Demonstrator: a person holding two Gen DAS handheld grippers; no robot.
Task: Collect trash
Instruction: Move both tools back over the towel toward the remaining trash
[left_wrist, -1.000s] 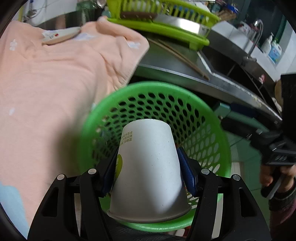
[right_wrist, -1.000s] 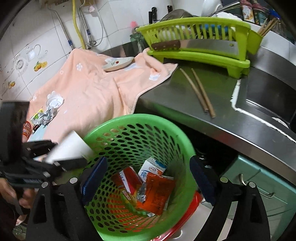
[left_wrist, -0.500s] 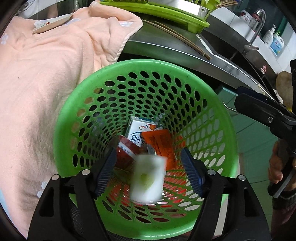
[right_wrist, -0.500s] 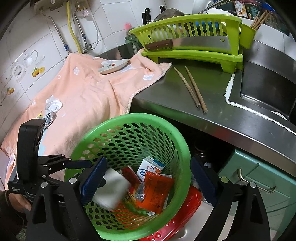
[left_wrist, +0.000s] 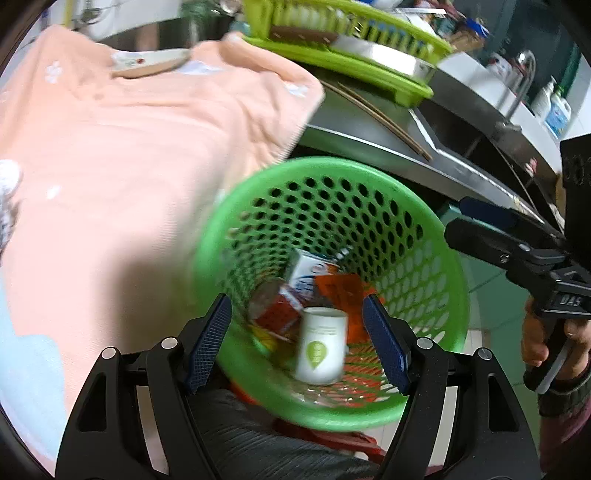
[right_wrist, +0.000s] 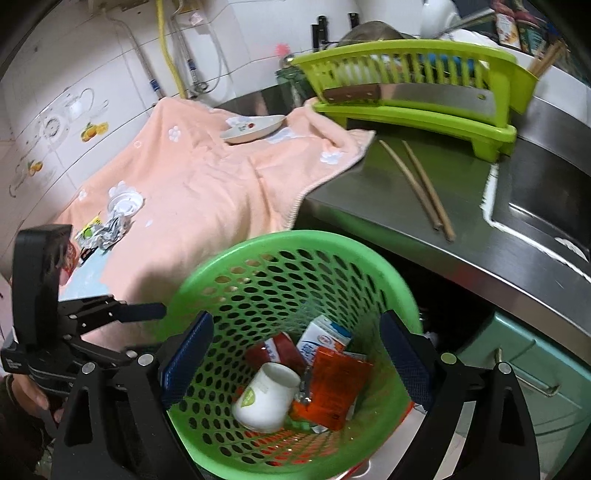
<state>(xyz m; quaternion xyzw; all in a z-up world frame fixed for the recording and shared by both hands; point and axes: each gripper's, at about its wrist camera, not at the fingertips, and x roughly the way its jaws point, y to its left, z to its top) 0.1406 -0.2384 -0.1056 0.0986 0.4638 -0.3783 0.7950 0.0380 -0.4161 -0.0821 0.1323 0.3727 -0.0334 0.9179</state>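
Left gripper (left_wrist: 297, 339): blue-padded jaws spread wide, having just been opening, nothing between them, poised above round perforated green plastic basket (left_wrist: 436, 236). White paper cup with green leaf mark (right_wrist: 266, 397): lying in basket beside orange foil packet (right_wrist: 334, 384) and white milk carton (right_wrist: 323, 336). Right gripper (right_wrist: 295, 354): wide, empty, above same basket

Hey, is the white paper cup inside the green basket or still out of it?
Inside. The cup lies at the bottom of the basket, tipped against the orange wrapper and milk carton, with no tool touching it.
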